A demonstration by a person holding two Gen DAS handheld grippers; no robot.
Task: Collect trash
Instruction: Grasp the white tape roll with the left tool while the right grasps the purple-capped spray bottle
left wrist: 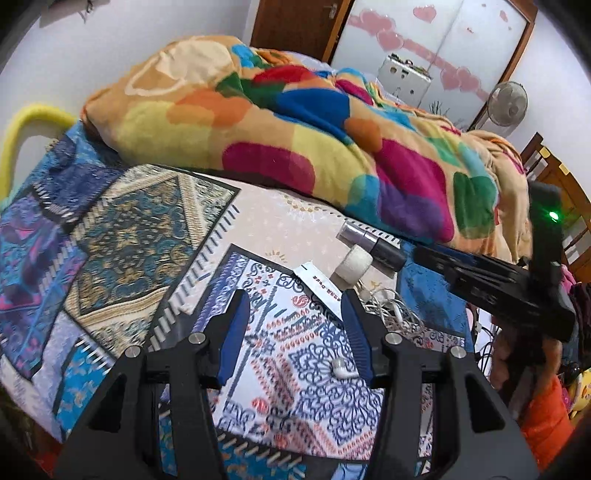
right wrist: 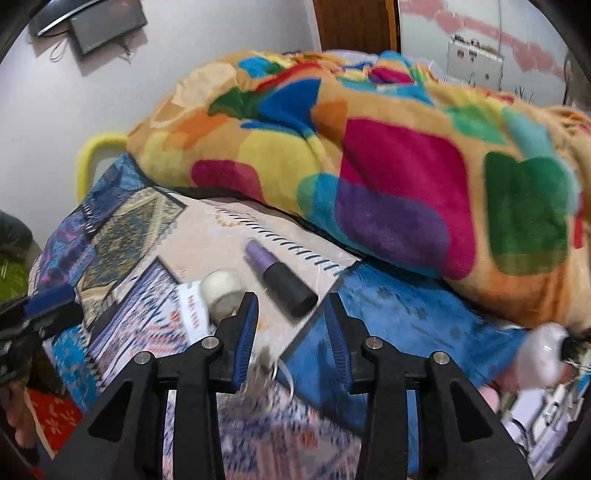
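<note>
White paper slip point(left wrist: 318, 286) just beyond left tool point(left wrist: 295, 334); both tools spread, empty.

White-painted walls point(left wrist: 122, 40) enclose the room; a bed point(left wrist: 122, 221) with a patchwork-patterned cover fills the foreground; a multicoloured fleece blanket point(left wrist: 280, 122) lies heaped along its far side. A brown wooden door point(left wrist: 295, 26) stands beside a wardrobe point(left wrist: 424, 40) with pale panels bearing pink hearts; a pedestal fan point(left wrist: 508, 103) stands at right; a dark screen point(right wrist: 105, 24) hangs on the wall.
</note>
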